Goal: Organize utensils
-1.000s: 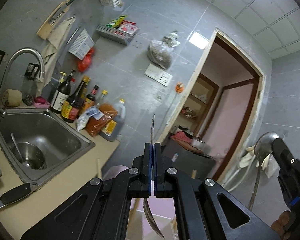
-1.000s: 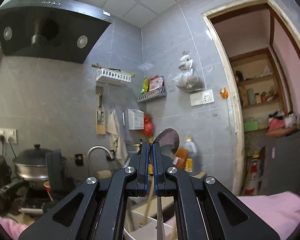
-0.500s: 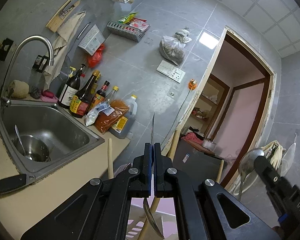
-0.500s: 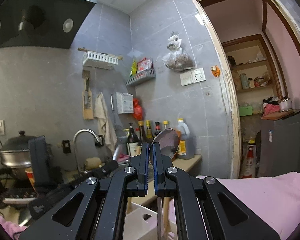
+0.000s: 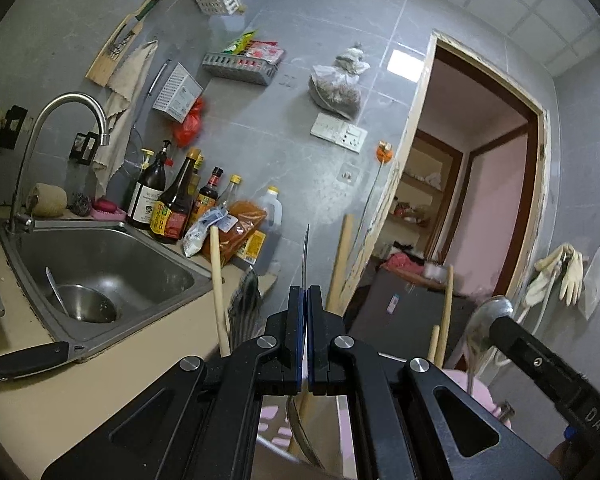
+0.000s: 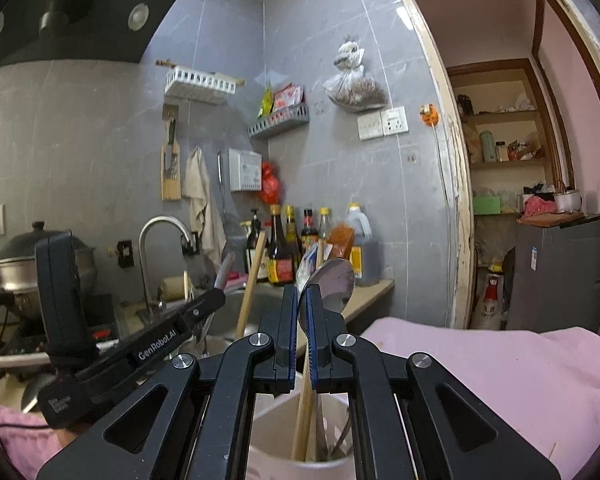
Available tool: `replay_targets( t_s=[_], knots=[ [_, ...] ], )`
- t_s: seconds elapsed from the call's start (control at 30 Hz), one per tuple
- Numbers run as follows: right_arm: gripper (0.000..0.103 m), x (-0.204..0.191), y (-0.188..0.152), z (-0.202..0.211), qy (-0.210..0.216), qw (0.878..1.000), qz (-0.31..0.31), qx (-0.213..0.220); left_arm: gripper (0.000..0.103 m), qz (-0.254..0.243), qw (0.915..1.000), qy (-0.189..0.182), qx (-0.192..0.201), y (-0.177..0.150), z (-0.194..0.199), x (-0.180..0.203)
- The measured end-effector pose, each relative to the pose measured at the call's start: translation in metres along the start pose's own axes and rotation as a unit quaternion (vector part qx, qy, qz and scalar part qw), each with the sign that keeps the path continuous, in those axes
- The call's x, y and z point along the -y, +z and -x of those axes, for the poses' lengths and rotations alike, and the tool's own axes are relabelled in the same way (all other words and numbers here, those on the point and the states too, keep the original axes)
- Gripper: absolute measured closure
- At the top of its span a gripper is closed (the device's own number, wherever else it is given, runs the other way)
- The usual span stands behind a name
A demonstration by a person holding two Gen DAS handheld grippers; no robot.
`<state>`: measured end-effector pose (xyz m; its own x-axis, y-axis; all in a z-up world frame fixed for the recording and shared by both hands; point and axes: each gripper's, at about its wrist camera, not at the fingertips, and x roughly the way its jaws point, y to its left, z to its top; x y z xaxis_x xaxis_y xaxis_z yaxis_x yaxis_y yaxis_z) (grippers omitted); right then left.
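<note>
Above the white plastic utensil cup (image 6: 300,440), my right gripper (image 6: 302,308) clamped a steel ladle (image 6: 334,280) upright (for dropping in); my left gripper (image 5: 305,308) pinched a thin steel spoon (image 5: 306,256).

Steel spoon (image 6: 334,286): upright, bowl up, handle down in white holder cup (image 6: 278,438). Second metal utensil (image 5: 305,258): upright, edge-on. Wooden sticks (image 6: 305,412) stand inside the cup.

Shiny steel spoon (image 6: 334,284), mirror-bright bowl, pinched between blue rubbery pads on the matt black plastic right gripper (image 6: 302,300). Left gripper (image 5: 307,300), same matt plastic, nips a thin polished metal utensil (image 5: 305,258) edge-on. Pale bare-wood handles (image 6: 302,412) stand in a smooth white plastic holder (image 6: 272,432). Brushed steel sink (image 5: 112,256), dull sheen. Glossy grey wall tiles (image 5: 284,160).
</note>
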<state>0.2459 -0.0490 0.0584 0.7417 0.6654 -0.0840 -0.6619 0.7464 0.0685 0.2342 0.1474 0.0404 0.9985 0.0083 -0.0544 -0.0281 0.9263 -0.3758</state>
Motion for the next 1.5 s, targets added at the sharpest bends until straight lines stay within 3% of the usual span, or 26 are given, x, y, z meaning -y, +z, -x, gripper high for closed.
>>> replay_targets(
  t_s=[0.17,0.67,0.83,0.93,1.03,1.1,1.17,1.3,1.37,1.5],
  knots=[
    [0.099,-0.001,-0.006,0.001,0.008,1.000,0.008,-0.021,0.103,-0.019,0.9996,0.004,-0.020,-0.003,0.005,0.006],
    [0.094,0.003,-0.015,0.010,0.016,0.998,-0.001,-0.067,0.102,-0.003,0.9964,-0.019,-0.083,-0.001,0.018,0.002],
    [0.083,0.008,-0.011,0.021,0.012,0.998,-0.008,-0.056,0.101,-0.017,0.9956,-0.026,-0.089,0.003,0.024,0.009],
    [0.083,0.010,-0.006,0.029,0.003,0.999,-0.009,-0.044,0.099,-0.024,0.9953,-0.030,-0.089,0.005,0.027,0.014],
    [0.079,0.012,-0.001,0.042,-0.021,0.999,-0.008,-0.025,0.090,-0.031,0.9950,-0.038,-0.087,0.008,0.032,0.021],
    [0.072,0.015,0.001,0.052,-0.039,0.999,-0.007,-0.011,0.085,-0.036,0.9948,-0.043,-0.086,0.010,0.035,0.028],
    [0.058,0.019,0.003,0.061,-0.056,0.998,-0.006,0.001,0.075,-0.044,0.9943,-0.046,-0.085,0.010,0.038,0.035],
    [0.046,0.029,0.008,0.086,-0.097,0.995,0.003,0.025,0.060,-0.063,0.9923,-0.063,-0.087,0.009,0.043,0.055],
    [0.029,0.036,0.011,0.100,-0.116,0.993,0.008,0.035,0.048,-0.071,0.9908,-0.073,-0.089,0.005,0.046,0.066],
    [0.020,0.047,0.014,0.127,-0.149,0.987,0.018,0.050,0.024,-0.083,0.9875,-0.098,-0.092,-0.002,0.050,0.087]
  ],
)
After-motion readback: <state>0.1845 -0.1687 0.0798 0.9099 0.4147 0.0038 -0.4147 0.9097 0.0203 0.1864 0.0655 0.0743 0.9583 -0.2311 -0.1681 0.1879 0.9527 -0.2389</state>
